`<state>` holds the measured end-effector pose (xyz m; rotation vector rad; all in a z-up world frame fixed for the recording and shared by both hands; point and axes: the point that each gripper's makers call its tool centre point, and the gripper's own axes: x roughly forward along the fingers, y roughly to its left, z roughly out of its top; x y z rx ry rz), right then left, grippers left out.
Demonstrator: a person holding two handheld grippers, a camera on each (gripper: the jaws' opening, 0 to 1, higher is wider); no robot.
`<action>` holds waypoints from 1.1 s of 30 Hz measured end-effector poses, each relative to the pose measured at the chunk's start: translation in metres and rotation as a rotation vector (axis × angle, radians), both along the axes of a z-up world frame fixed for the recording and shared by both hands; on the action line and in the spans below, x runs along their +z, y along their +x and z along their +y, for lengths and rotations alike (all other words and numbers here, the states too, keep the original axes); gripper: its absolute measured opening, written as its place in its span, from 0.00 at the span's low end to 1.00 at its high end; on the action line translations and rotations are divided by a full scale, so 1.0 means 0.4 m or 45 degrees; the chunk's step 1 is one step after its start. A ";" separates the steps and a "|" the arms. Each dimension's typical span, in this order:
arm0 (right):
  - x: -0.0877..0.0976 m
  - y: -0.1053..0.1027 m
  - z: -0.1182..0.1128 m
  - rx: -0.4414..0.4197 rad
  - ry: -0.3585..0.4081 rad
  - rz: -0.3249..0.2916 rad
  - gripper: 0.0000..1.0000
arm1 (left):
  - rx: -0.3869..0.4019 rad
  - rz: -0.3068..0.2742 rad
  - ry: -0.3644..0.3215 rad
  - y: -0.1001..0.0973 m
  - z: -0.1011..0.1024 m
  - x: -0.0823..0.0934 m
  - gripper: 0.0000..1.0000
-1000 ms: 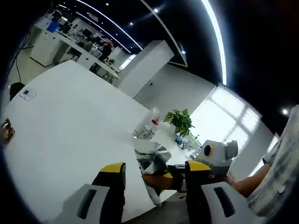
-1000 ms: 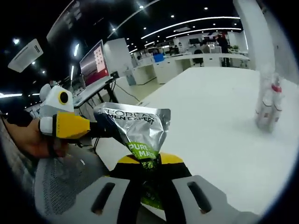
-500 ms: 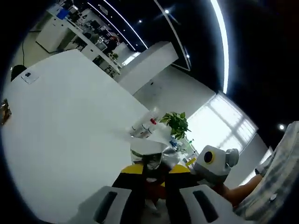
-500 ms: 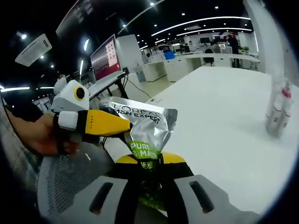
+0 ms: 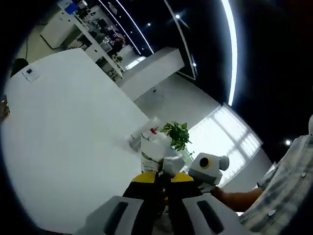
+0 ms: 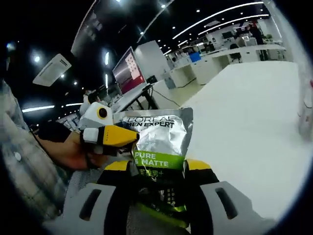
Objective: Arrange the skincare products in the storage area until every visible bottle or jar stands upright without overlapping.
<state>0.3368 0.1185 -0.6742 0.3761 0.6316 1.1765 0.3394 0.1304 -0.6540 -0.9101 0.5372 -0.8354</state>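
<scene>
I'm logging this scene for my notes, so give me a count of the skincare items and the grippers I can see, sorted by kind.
Silver pouch: 1, pinched by both grippers.
Bottles standing on the white table: a cluster, too blurred to count.
Grippers: 2, left gripper and right gripper.
Total countable: 3 things, plus the bottle cluster.

sachet (image 6: 159, 147) sits between the right gripper (image 6: 159, 171) jaws, over the near edge of the table (image 6: 244, 127). left gripper (image 6: 110, 137) comes in from the left, tips touching sachet's left edge. bottles (image 5: 142, 137) stand far across the table, plant (image 5: 175, 134) just behind them. monitor (image 6: 128, 71) behind, left of table.
</scene>
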 end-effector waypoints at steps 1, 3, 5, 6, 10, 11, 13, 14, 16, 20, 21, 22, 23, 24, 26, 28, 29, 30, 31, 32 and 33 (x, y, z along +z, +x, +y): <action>0.008 0.003 -0.006 0.012 0.024 0.023 0.55 | -0.004 -0.003 -0.044 0.001 0.003 0.011 0.04; 0.003 0.006 -0.016 0.038 0.012 0.039 0.64 | -0.017 -0.016 -0.147 -0.001 0.002 0.041 0.03; 0.002 0.012 -0.029 0.039 0.012 0.048 0.69 | -0.020 -0.037 -0.133 -0.003 0.007 0.041 0.03; 0.004 0.014 -0.035 0.039 0.021 0.054 0.70 | -0.032 -0.038 -0.144 -0.006 0.005 0.044 0.03; 0.048 -0.010 -0.040 0.101 0.230 0.253 0.74 | -0.107 -0.036 -0.248 -0.026 -0.012 0.073 0.03; 0.059 -0.018 -0.039 0.118 0.287 0.301 0.76 | -0.135 -0.038 -0.273 -0.033 -0.019 0.080 0.03; 0.075 -0.040 -0.042 0.164 0.370 0.393 0.75 | -0.197 -0.027 -0.318 -0.049 -0.036 0.091 0.03; 0.075 -0.047 -0.043 0.183 0.379 0.417 0.71 | -0.232 -0.015 -0.334 -0.058 -0.044 0.094 0.03; 0.082 -0.075 -0.044 0.255 0.394 0.461 0.55 | -0.265 -0.013 -0.334 -0.066 -0.057 0.096 0.03; 0.100 -0.099 -0.042 0.354 0.397 0.467 0.15 | -0.265 0.021 -0.250 -0.065 -0.060 0.061 0.03; 0.106 -0.105 -0.041 0.374 0.406 0.480 0.12 | -0.274 0.030 -0.296 -0.064 -0.060 0.072 0.03; 0.112 -0.107 -0.041 0.388 0.414 0.485 0.08 | -0.269 0.032 -0.292 -0.064 -0.060 0.071 0.03; 0.113 -0.101 -0.040 0.377 0.402 0.492 0.06 | -0.257 0.055 -0.288 -0.060 -0.058 0.060 0.03; 0.104 -0.099 -0.042 0.365 0.365 0.478 0.05 | -0.254 0.058 -0.286 -0.058 -0.057 0.057 0.04; 0.099 -0.096 -0.042 0.345 0.335 0.436 0.02 | -0.231 0.099 -0.269 -0.050 -0.055 0.039 0.05; 0.101 -0.090 -0.043 0.307 0.351 0.444 0.01 | -0.217 0.108 -0.282 -0.045 -0.055 0.042 0.06; 0.102 -0.081 -0.043 0.272 0.355 0.422 0.01 | -0.194 0.090 -0.275 -0.037 -0.052 0.042 0.07; 0.107 -0.077 -0.044 0.252 0.368 0.397 0.01 | -0.179 0.061 -0.274 -0.034 -0.051 0.045 0.08; 0.117 -0.077 -0.046 0.239 0.399 0.383 0.00 | -0.183 0.034 -0.299 -0.036 -0.052 0.059 0.08; 0.121 -0.071 -0.048 0.209 0.422 0.387 0.00 | -0.171 0.062 -0.315 -0.034 -0.048 0.063 0.10; 0.132 -0.064 -0.049 0.174 0.470 0.401 0.00 | -0.168 0.061 -0.313 -0.035 -0.048 0.065 0.12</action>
